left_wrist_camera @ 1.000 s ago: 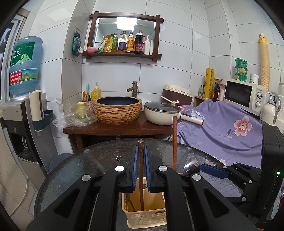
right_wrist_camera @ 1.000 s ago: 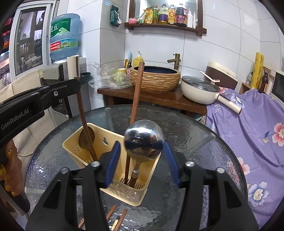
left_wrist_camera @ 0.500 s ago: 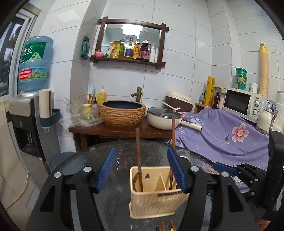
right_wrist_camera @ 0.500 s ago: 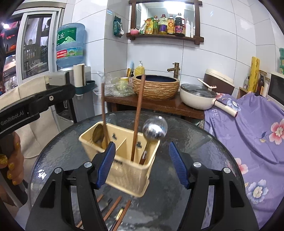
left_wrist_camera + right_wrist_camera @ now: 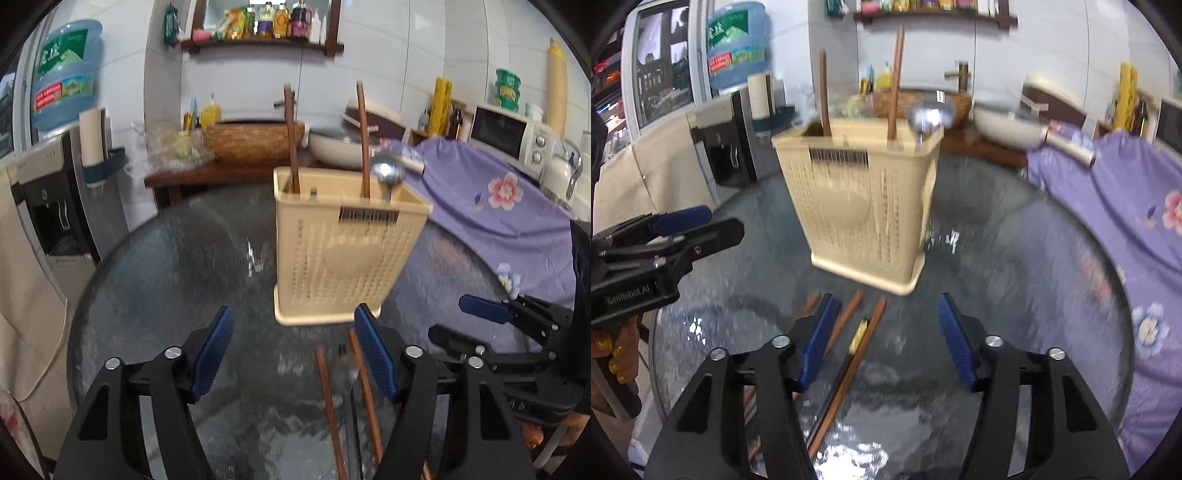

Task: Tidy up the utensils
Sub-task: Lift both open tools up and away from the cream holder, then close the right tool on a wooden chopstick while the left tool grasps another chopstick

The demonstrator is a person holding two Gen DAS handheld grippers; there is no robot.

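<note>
Glass table [image 5: 166,280]: holder's [image 5: 343,251] utensils seemingly upright.

I see a matt cream plastic basket [image 5: 343,251], perforated, on a glossy, pebbled glass table [image 5: 166,266]. Its ladle [image 5: 388,170] looks like polished metal; the sticks [image 5: 846,363] lying loose look like brown wood. The blue pads [image 5: 955,341] seem ribbed.

A home kitchen — tiled walls, a basin [image 5: 255,138] and pan [image 5: 338,149] ahead, microwave [image 5: 511,134] right, water dispenser [image 5: 55,177] left.
</note>
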